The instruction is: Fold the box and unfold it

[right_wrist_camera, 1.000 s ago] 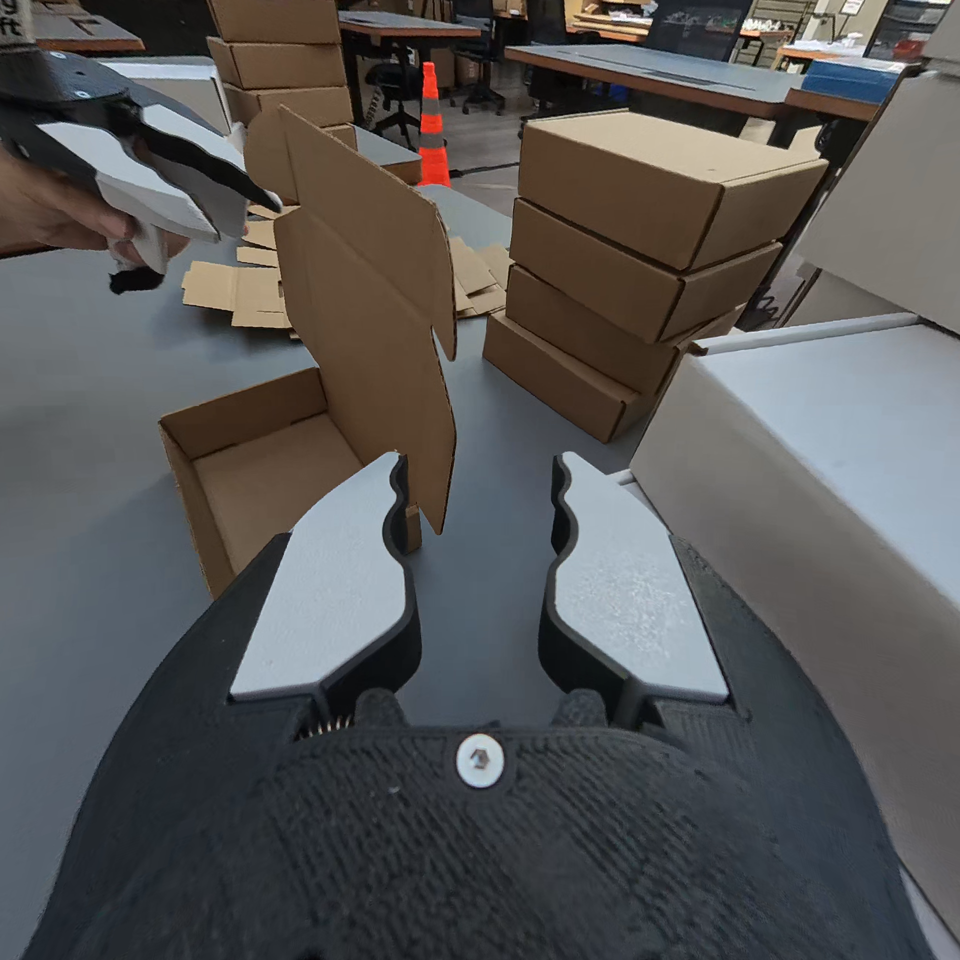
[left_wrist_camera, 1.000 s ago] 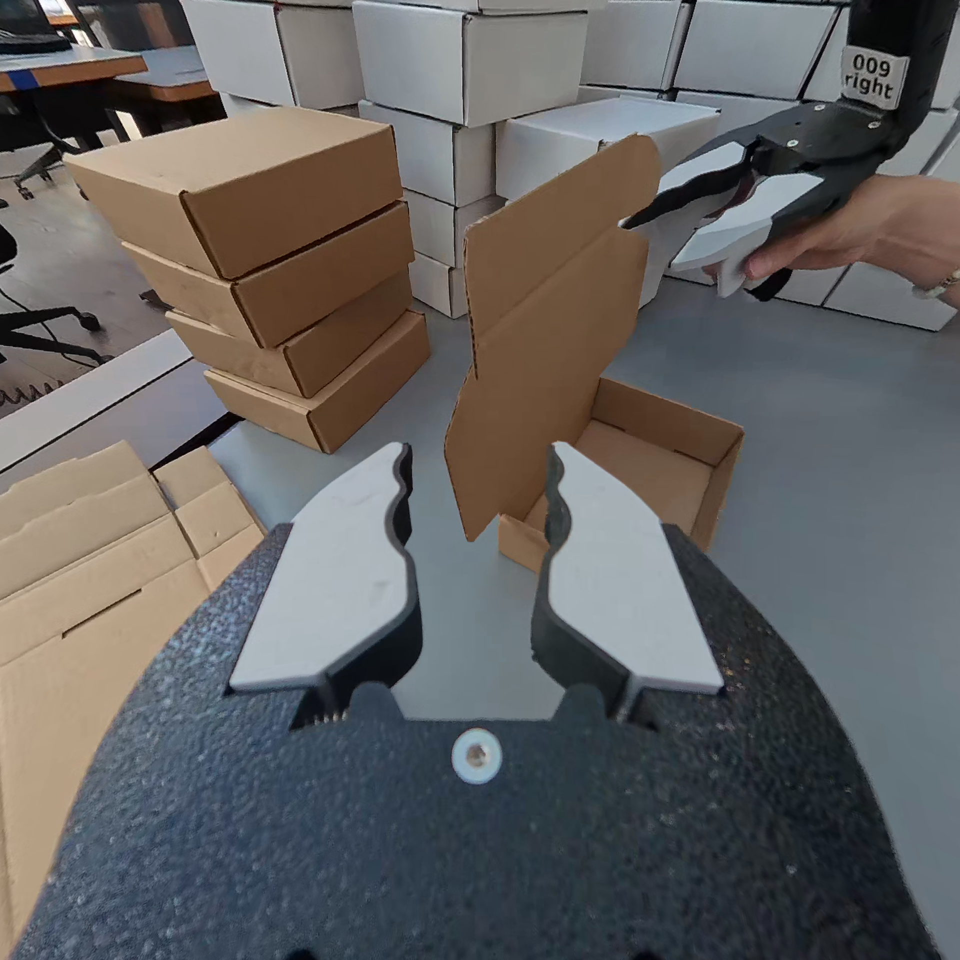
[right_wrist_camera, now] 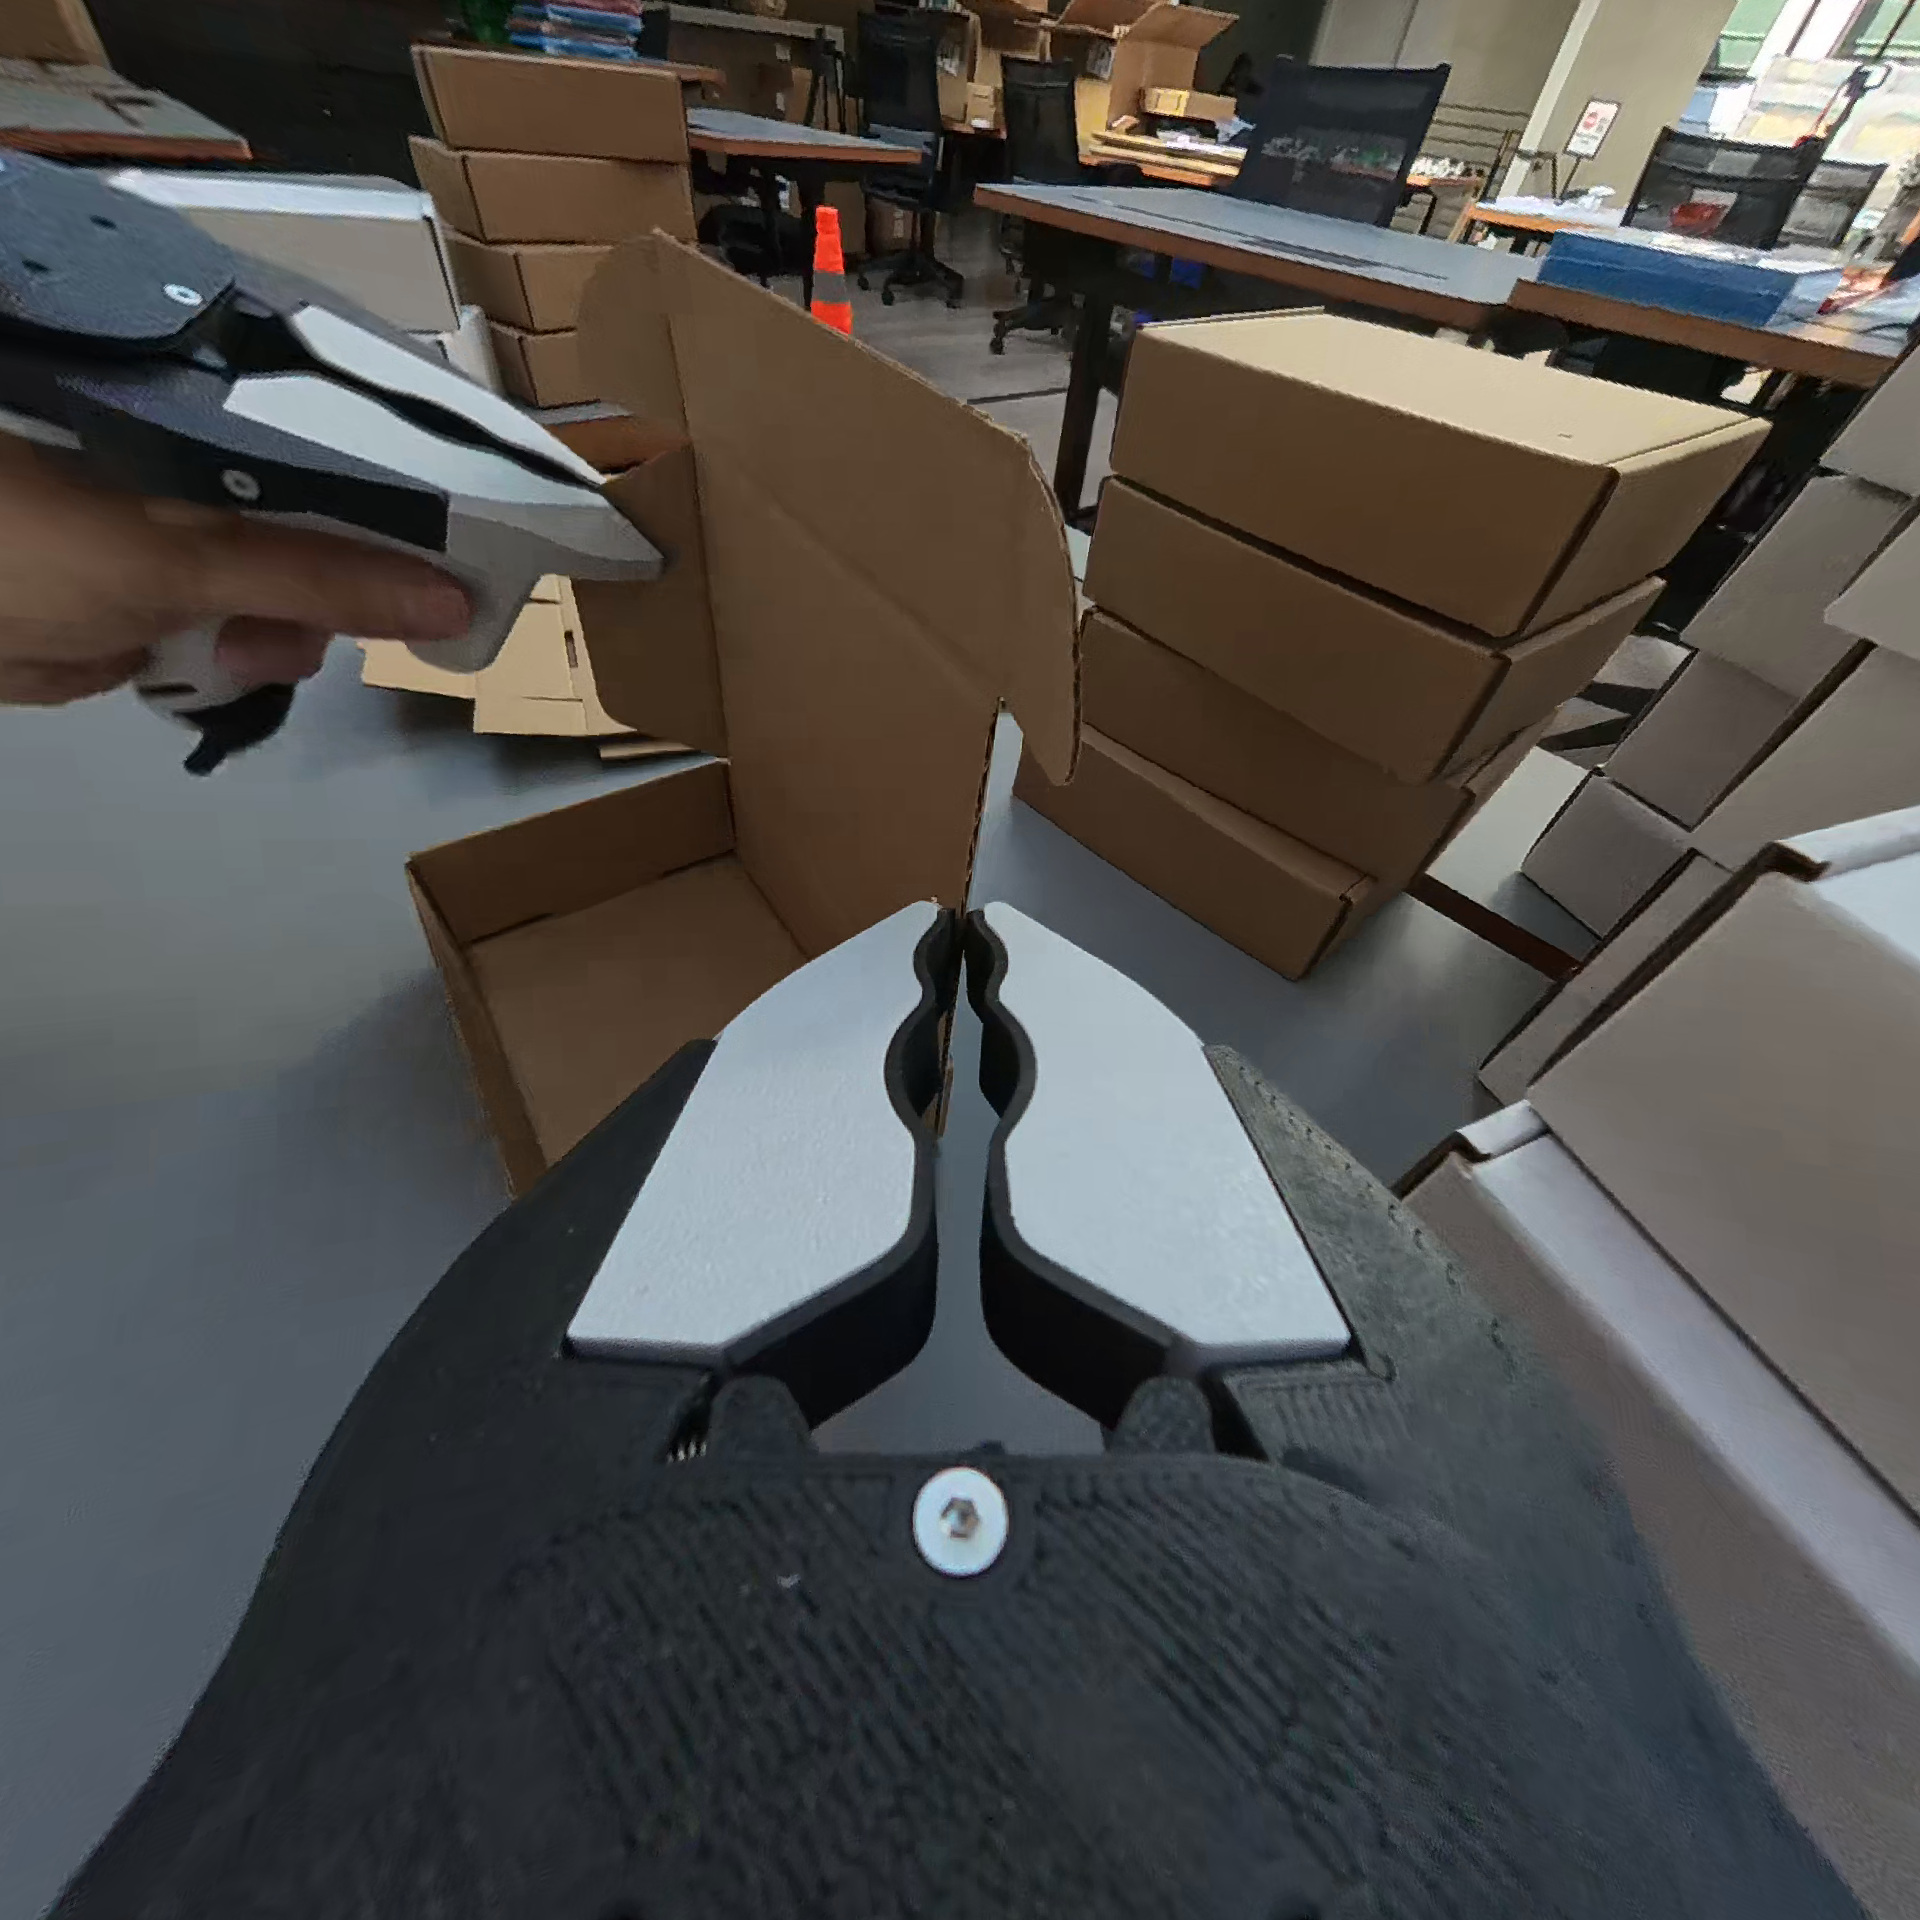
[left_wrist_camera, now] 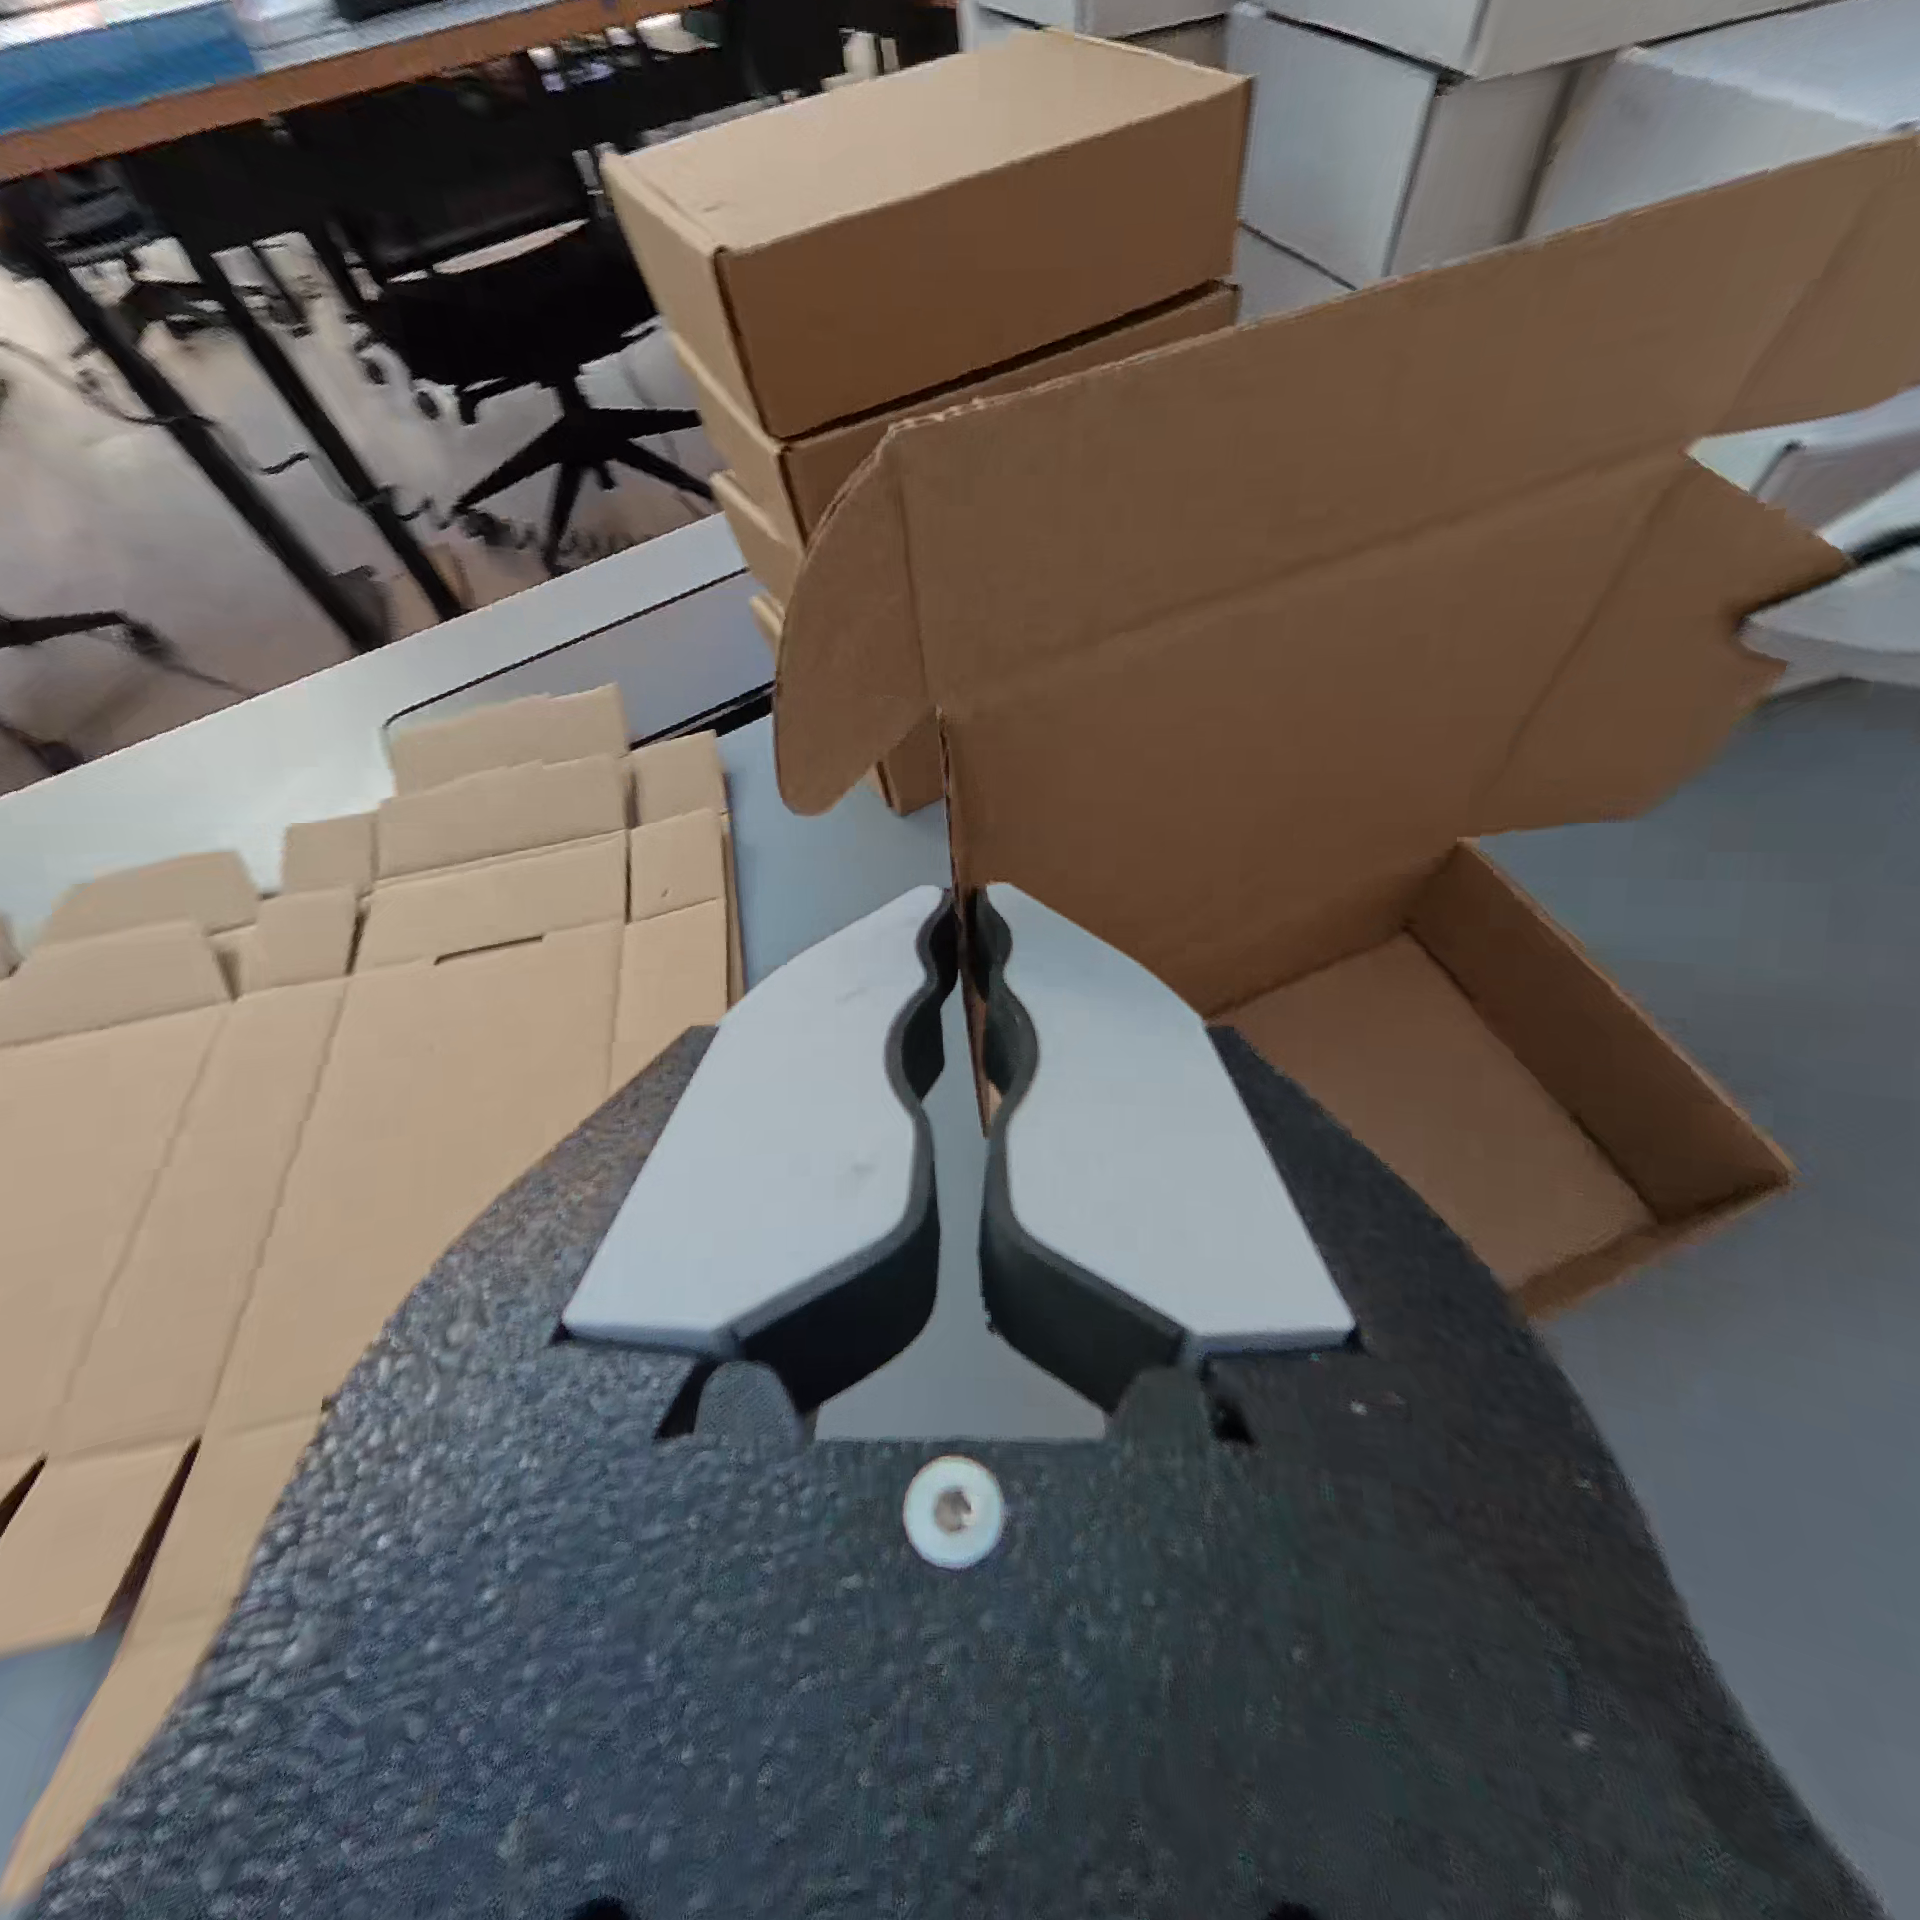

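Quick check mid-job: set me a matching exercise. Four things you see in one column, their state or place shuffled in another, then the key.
Things:
1. left gripper
2. box tray
3. flat cardboard blanks
4. orange cone

States or places:
A. standing far back, beyond the table
B. lying flat in a pile
C. shut on the edge of the upright lid
D. open-topped and empty

Pairs: 1-C, 2-D, 3-B, 4-A

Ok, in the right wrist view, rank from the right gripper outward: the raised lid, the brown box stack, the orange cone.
1. Raised lid: its edge sits between the right gripper fingertips.
2. Brown box stack: ahead, to the right.
3. Orange cone: far back, on the floor.
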`<state>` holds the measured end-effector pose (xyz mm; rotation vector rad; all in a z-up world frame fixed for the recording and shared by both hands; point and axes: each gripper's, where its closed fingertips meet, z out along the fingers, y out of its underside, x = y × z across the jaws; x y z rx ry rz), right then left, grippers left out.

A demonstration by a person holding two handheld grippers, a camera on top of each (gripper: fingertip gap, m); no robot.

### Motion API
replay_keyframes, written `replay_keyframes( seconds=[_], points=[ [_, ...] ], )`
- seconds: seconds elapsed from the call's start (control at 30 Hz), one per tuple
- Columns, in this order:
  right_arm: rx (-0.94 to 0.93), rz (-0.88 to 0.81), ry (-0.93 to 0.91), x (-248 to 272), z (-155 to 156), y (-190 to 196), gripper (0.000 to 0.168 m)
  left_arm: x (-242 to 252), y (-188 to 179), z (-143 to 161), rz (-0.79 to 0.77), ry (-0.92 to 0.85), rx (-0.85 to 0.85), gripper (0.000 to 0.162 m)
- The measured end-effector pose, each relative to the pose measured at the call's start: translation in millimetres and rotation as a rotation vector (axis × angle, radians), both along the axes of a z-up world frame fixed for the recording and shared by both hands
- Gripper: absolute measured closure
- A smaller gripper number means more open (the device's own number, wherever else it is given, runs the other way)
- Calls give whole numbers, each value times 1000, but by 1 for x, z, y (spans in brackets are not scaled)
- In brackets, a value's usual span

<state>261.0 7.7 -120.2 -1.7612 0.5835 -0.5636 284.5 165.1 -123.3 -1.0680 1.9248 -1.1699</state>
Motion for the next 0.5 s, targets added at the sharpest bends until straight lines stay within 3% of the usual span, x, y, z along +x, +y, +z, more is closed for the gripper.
replay_keyframes(
  seconds=[0.03, 0.23, 0.5],
  points=[
    [24, -56, 1, 1, -1, 4, 166, -4, 0, 3, 76, -24, -1, 161],
    [230, -307, 5, 3, -4, 20, 163, -17, 1, 5, 360, -139, -55, 160],
    [432, -411, 53, -2, -7, 24, 162, -23, -3, -7, 454, -91, -267, 160]
  ],
)
